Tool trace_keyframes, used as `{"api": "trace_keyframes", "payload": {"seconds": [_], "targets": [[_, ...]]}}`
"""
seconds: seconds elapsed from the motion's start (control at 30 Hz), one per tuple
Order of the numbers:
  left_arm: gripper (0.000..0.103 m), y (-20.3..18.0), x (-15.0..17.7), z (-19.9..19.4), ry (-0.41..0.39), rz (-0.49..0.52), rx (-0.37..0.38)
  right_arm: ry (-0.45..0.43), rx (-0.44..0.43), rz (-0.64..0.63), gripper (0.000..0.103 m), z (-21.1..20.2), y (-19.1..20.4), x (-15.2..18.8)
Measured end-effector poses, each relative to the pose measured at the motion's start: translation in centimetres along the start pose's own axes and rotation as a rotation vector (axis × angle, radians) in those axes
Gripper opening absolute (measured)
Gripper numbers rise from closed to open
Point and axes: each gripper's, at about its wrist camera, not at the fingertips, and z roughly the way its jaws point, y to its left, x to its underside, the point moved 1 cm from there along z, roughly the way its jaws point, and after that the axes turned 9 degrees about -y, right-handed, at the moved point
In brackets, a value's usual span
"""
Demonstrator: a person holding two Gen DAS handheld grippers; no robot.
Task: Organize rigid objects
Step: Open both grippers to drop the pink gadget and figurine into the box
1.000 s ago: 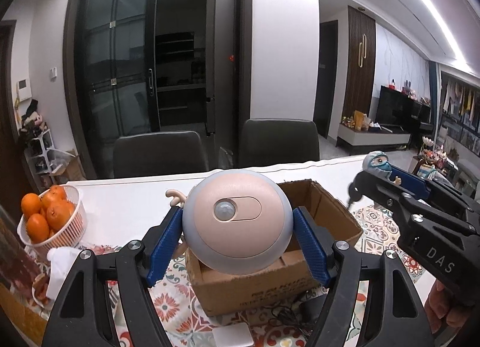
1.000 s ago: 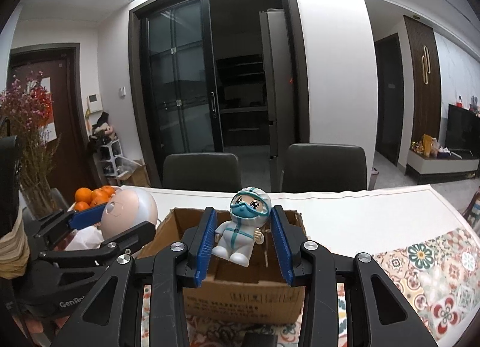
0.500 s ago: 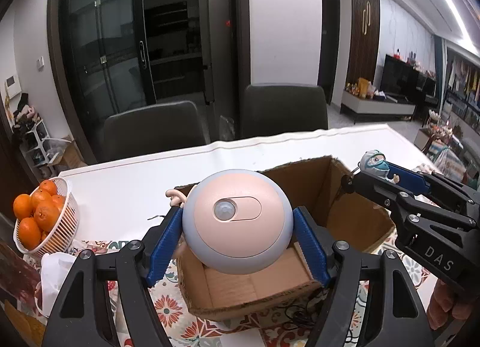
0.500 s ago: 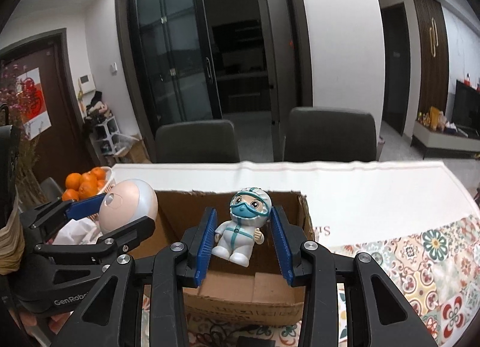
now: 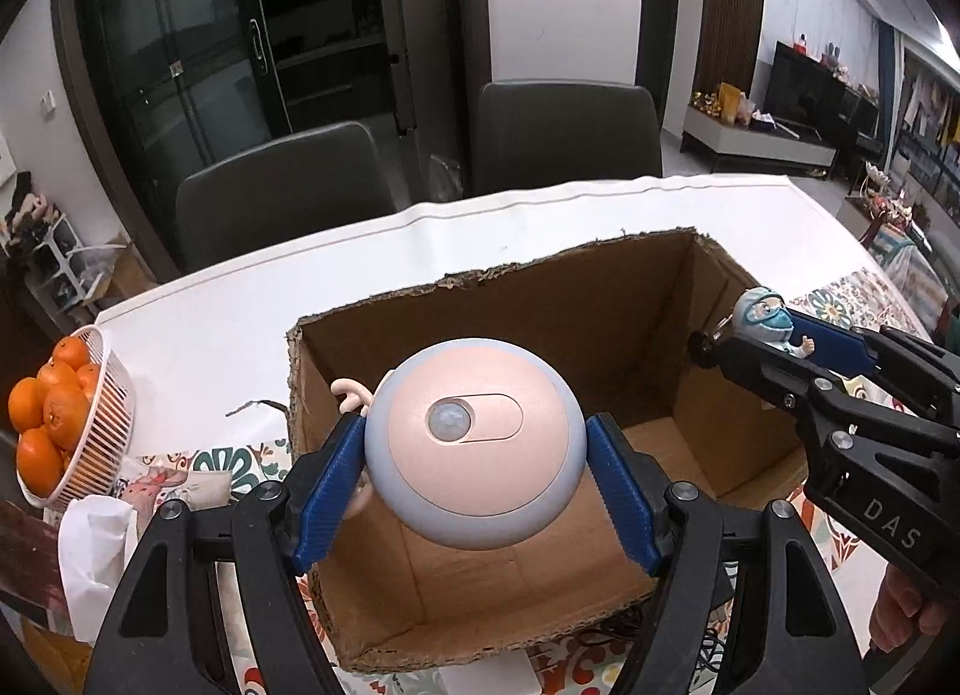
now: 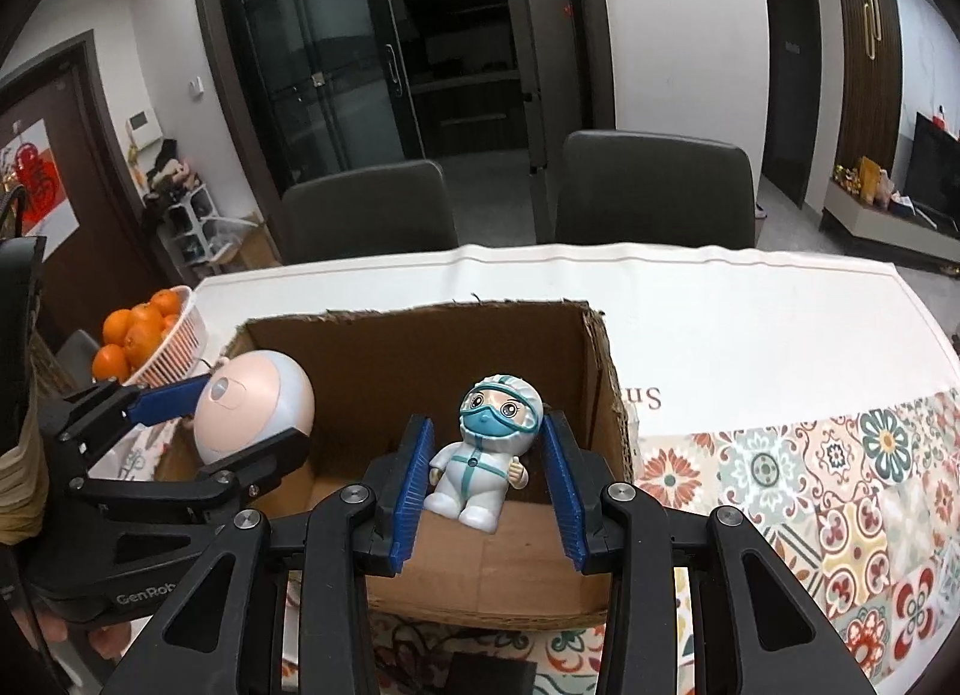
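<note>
An open cardboard box (image 5: 540, 323) stands on the table, with nothing inside that I can see. My left gripper (image 5: 474, 455) is shut on a round pink and pale-blue orb (image 5: 474, 491) with a small sensor window, held over the box's left half. My right gripper (image 6: 487, 432) is shut on a small figurine (image 6: 486, 455) in a white suit, blue mask and goggles, held over the box's right half. From the right wrist view the orb (image 6: 258, 413) shows in the left gripper (image 6: 240, 425) above the box (image 6: 420, 347). From the left wrist view the figurine (image 5: 762, 311) hangs at the box's right wall.
A white basket of oranges (image 5: 66, 425) sits at the table's left. Two dark chairs (image 6: 654, 191) stand behind the white table (image 6: 750, 323). A patterned cloth (image 6: 840, 485) covers the near side. Dark cables (image 6: 420, 641) lie before the box, crumpled white paper (image 5: 90, 551) at left.
Both grippers have moved forward and down over the box and tilted downward, so its inside now shows. Each still holds its object.
</note>
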Motion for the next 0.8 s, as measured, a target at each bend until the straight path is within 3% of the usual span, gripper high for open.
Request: {"api": "trace_keyframes", "payload": {"seconds": [0.13, 0.37, 0.8], "targets": [[0.074, -0.2, 0.1, 0.6, 0.038, -0.024, 0.006, 0.022, 0.007, 0.004, 0.043, 0.6, -0.2, 0.1], [0.081, -0.4, 0.0, -1.2, -0.01, -0.012, -0.016, 0.007, 0.031, 0.017, 0.046, -0.2, -0.7, 0.2], [0.086, -0.9, 0.9, -7.7, -0.143, -0.044, -0.01, -0.151, 0.111, 0.013, 0.057, -7.2, -0.4, 0.0]]}}
